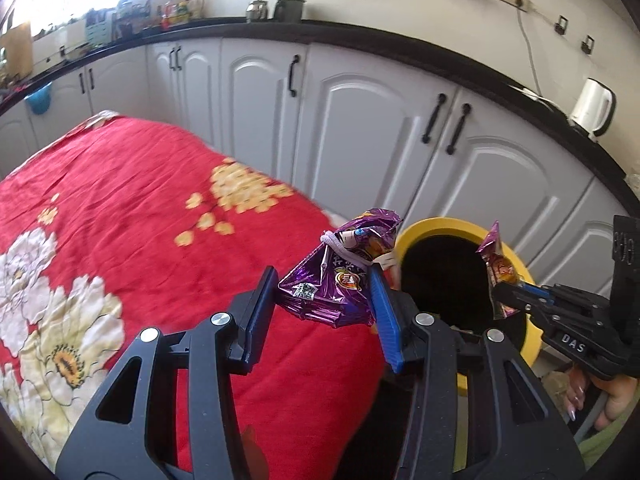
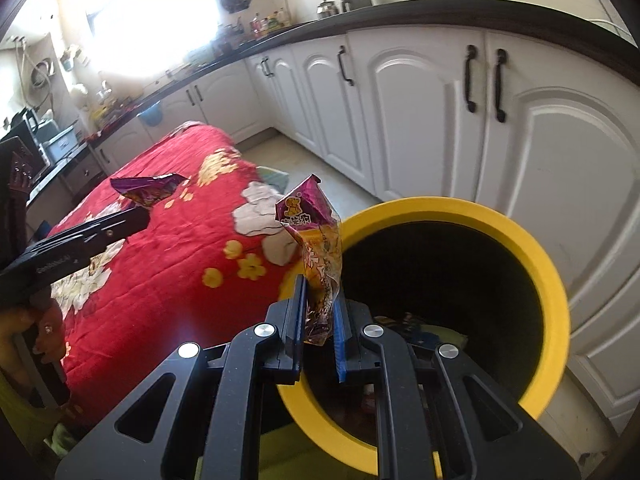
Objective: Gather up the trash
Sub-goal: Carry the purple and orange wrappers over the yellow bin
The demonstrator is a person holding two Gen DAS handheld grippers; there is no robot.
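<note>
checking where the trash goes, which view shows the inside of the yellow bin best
The right wrist view: the yellow bin fills it, opening toward the camera, items visible at the bottom. In the left wrist view the bin is partly hidden, its inside dark.

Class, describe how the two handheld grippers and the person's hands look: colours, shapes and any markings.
Both the left gripper and right gripper are black, with triangular cut-outs, silver pivot bolts and blue-edged finger pads. The right one's side reads "DAS". The right hand has long glossy nails.

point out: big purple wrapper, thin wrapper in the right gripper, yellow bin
big purple wrapper (image 1: 326, 284), left wrist view, middle of its foil face.
thin wrapper (image 2: 316, 248), right wrist view, mid-length above the pads.
yellow bin (image 2: 536, 248), right wrist view, far right of its rim.
</note>
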